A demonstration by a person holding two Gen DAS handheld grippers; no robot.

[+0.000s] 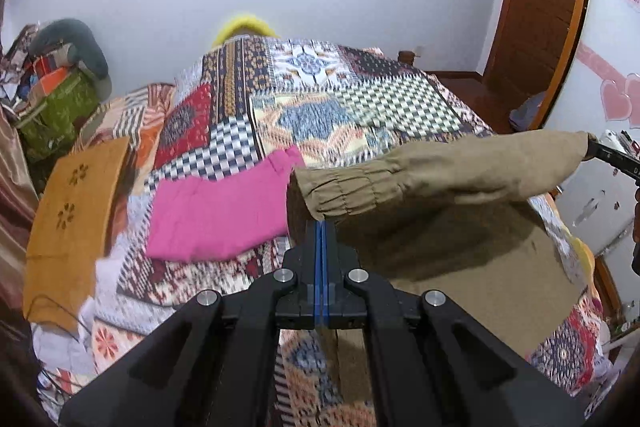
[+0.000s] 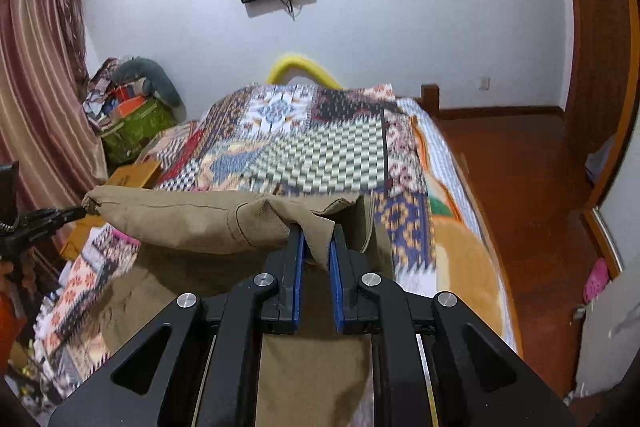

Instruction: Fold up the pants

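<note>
Khaki pants (image 1: pixel 440 183) hang stretched between my two grippers above the patchwork bedspread (image 1: pixel 320 99). My left gripper (image 1: pixel 321 227) is shut on the elastic waistband end of the pants. My right gripper (image 2: pixel 316 235) is shut on a fold of the pants (image 2: pixel 200 223) at the other end, its blue pads (image 2: pixel 298 267) a little apart with cloth between them. Each gripper shows in the other's view at the far end of the raised edge: the right gripper (image 1: pixel 612 157) and the left gripper (image 2: pixel 60 215). The rest of the pants drapes down onto the bed.
A folded pink garment (image 1: pixel 216 215) lies on the bed left of the pants. An orange cloth (image 1: pixel 68 227) lies at the bed's left side. Bags and clutter (image 1: pixel 56 99) stand by the left wall. Wooden floor (image 2: pixel 520 187) and a door lie right of the bed.
</note>
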